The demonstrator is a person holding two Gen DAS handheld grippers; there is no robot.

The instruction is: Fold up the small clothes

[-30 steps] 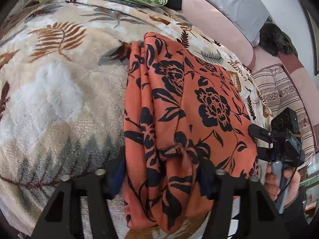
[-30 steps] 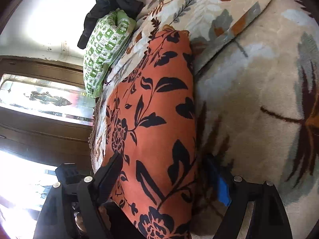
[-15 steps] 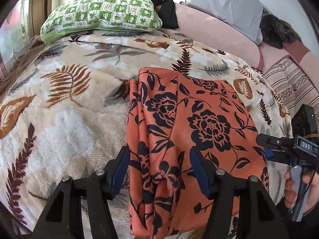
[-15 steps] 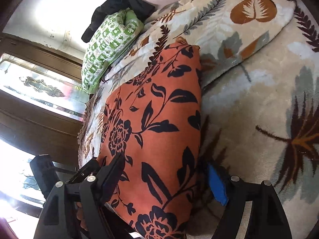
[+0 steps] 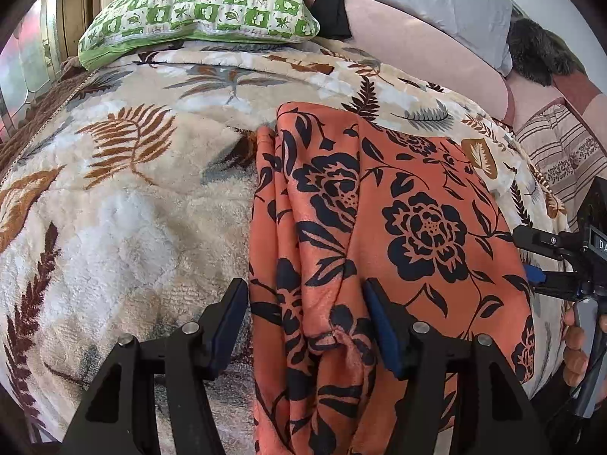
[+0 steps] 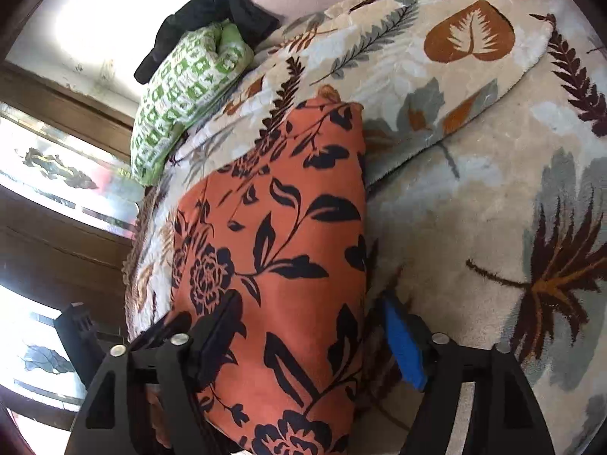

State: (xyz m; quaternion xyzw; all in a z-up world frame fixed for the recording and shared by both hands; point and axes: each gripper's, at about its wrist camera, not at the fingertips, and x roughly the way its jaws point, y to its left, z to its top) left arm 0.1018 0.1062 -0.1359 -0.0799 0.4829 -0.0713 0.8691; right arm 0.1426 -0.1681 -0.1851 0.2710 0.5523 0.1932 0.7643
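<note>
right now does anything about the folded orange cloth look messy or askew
Yes. The orange cloth with black flowers lies smooth over most of its top on the leaf-patterned fleece blanket, but its edge nearer the green checked pillow is bunched into long ridges, with a puckered knot of fabric between the open left gripper fingers.

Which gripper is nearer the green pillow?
Left. The left gripper straddles the orange cloth's bunched edge on the green pillow's side; the right gripper straddles its opposite edge.
</note>
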